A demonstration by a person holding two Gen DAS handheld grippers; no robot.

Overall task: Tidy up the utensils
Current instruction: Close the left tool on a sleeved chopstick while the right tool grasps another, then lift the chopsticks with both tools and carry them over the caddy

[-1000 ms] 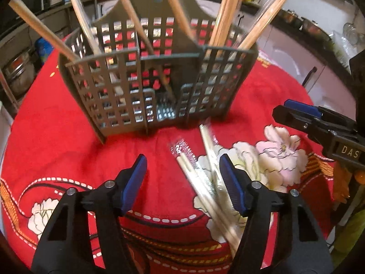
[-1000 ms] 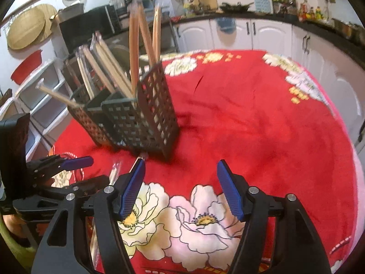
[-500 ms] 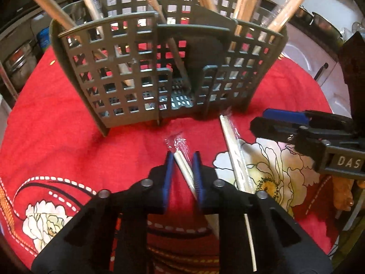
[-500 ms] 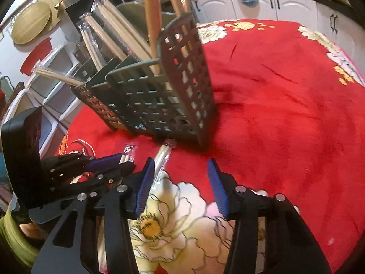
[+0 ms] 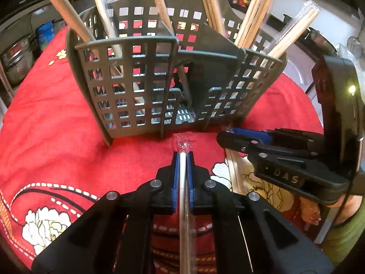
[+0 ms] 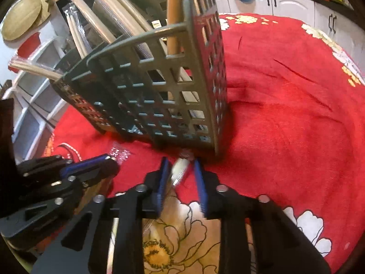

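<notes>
With your left gripper (image 5: 182, 159) clamped on one plastic-wrapped chopstick pair (image 5: 182, 182) lying before the grey slotted plastic caddy (image 5: 141, 86), finish closing your right gripper (image 6: 180, 171), jaws just narrowing around the other wrapped pair (image 6: 179, 171), squarely before lifting.

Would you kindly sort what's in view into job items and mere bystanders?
Job:
- grey basket
- wrapped chopsticks in left claw
- wrapped chopsticks between right claw's pads

Bystanders:
- red floral cloth
- round wooden boards
- white cabinets
</notes>
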